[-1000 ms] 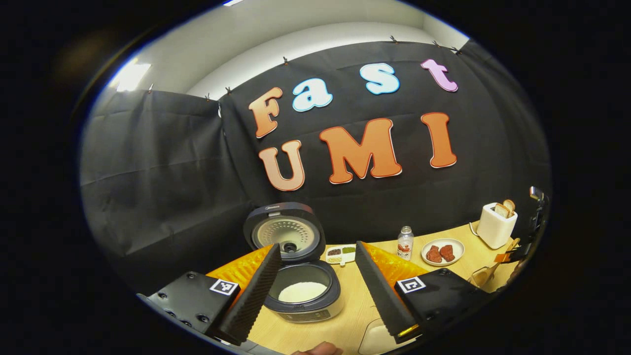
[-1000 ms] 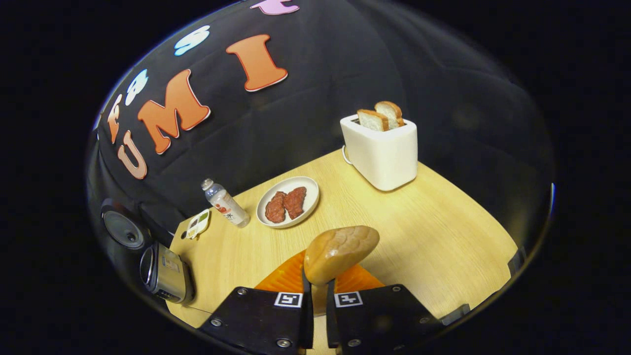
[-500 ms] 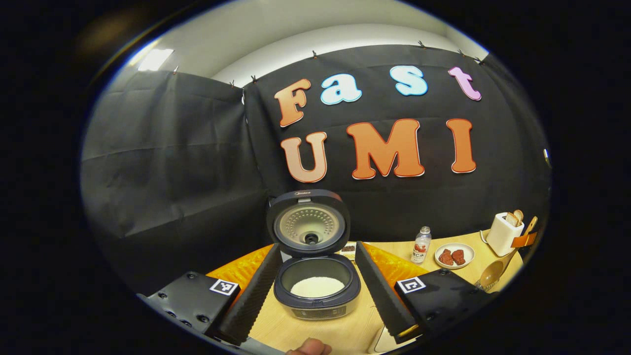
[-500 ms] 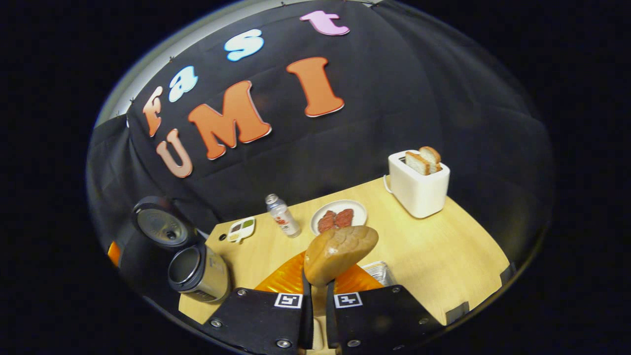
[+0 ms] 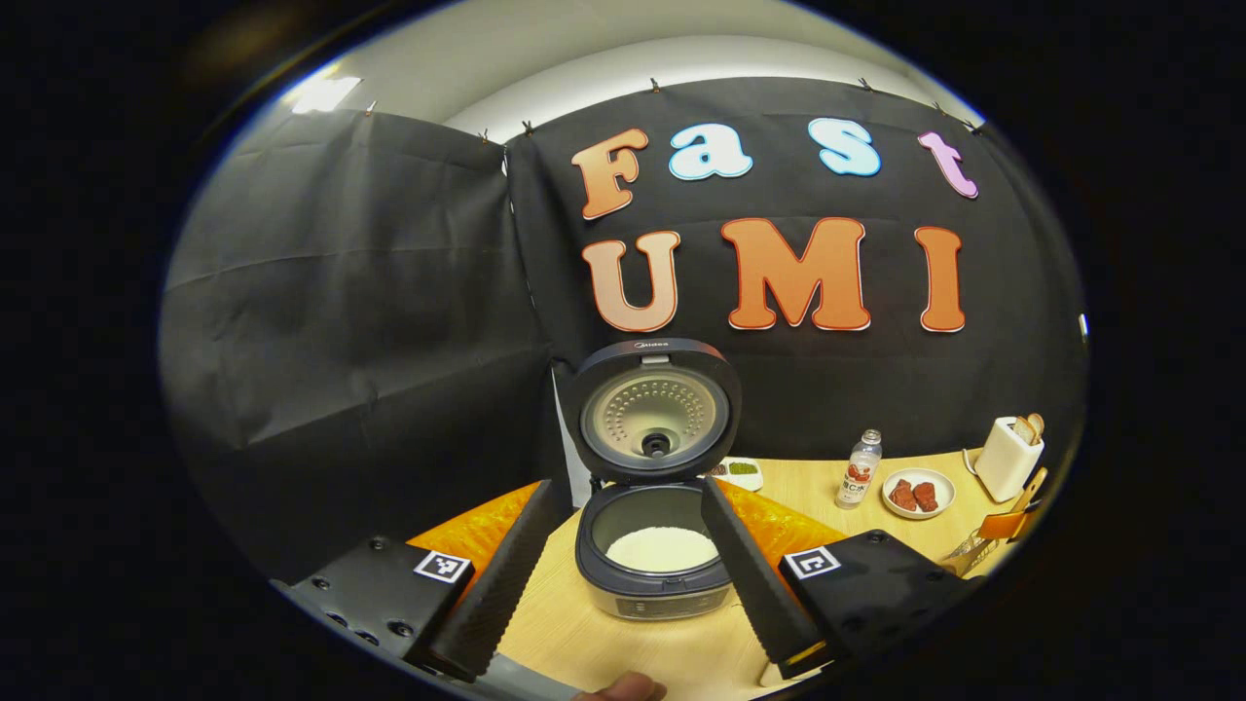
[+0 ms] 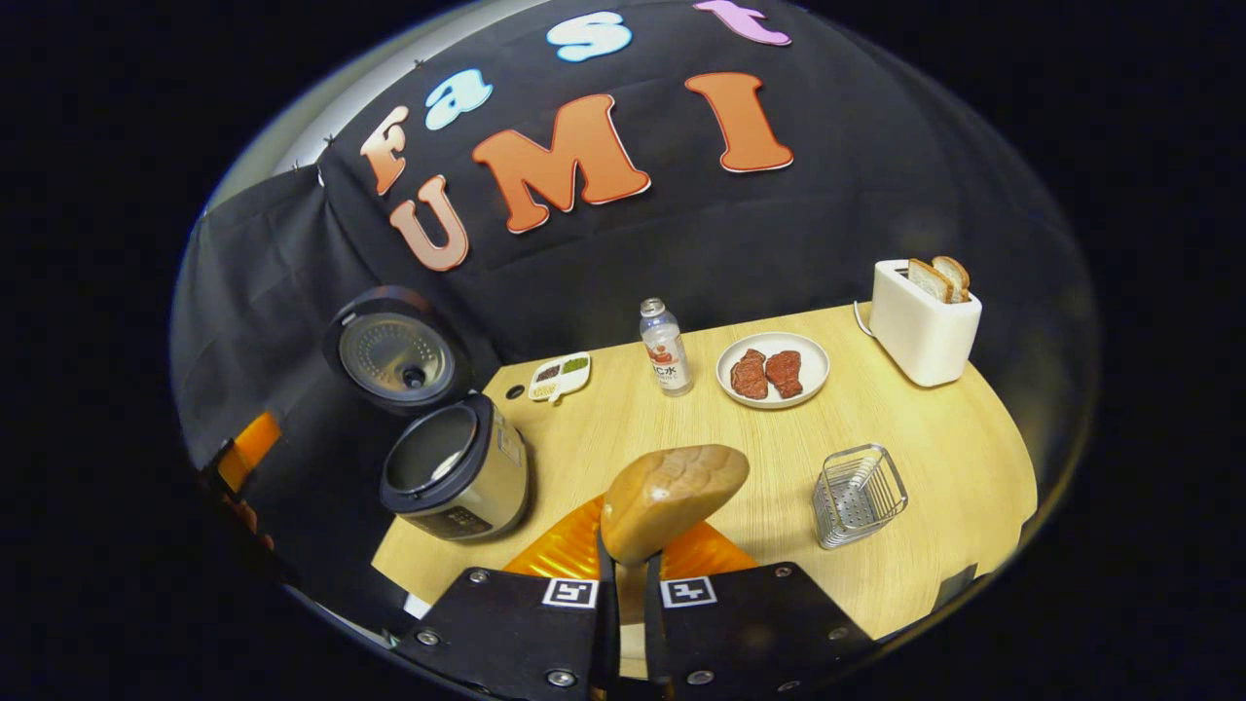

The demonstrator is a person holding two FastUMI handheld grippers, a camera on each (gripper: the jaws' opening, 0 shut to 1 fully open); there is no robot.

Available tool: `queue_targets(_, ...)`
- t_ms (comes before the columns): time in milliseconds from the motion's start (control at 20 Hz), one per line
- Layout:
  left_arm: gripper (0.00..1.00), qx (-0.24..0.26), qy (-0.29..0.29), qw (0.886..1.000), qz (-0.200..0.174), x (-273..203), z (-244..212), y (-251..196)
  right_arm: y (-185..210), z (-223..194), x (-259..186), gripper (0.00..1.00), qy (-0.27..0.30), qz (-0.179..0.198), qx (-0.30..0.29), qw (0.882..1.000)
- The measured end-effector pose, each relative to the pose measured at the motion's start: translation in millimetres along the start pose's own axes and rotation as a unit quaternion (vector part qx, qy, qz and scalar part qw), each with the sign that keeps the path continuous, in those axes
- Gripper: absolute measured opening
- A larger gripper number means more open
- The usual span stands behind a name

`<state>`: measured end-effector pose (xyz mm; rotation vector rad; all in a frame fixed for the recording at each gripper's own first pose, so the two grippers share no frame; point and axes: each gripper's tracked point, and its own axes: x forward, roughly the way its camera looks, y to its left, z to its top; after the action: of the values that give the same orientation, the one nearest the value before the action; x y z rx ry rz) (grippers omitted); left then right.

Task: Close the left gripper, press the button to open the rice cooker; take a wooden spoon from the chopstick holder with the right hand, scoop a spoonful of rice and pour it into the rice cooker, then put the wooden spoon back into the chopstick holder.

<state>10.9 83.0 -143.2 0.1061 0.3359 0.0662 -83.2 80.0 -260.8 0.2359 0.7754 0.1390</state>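
The rice cooker (image 5: 654,565) stands open with its lid (image 5: 654,409) upright and white rice in the pot. My left gripper (image 5: 633,492) is open, its fingers either side of the cooker and short of it. My right gripper (image 6: 623,574) is shut on the handle of the wooden spoon (image 6: 672,498), whose rounded bowl sticks up in front of the camera. The wire chopstick holder (image 6: 857,497) stands on the table to the right of the spoon. The cooker (image 6: 458,477) sits at the table's left end, lid (image 6: 394,352) raised.
On the wooden table (image 6: 934,458) stand a white toaster (image 6: 925,321) with bread, a plate of meat (image 6: 772,370), a small bottle (image 6: 665,349) and a little divided dish (image 6: 560,377). The toaster (image 5: 1007,456), plate (image 5: 917,493) and bottle (image 5: 859,470) sit at the far right.
The right gripper view has swung left and drawn back with the spoon still held, bringing the cooker and chopstick holder into sight. The left gripper view has shifted, so the cooker now sits between its fingers.
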Motion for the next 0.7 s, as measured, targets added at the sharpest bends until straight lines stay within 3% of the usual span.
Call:
queue_targets(300,0.99,0.005,0.015,1.000,-0.013,8.5,-11.9,5.8,-10.7,-35.2,22.4,0.10,0.005,-0.066,-0.091,0.994)
queue_targets(700,0.98,0.018,0.027,0.999,-0.010,16.1,-21.6,23.4,3.5,-70.3,28.5,0.10,-0.015,-0.113,-0.217,0.970)
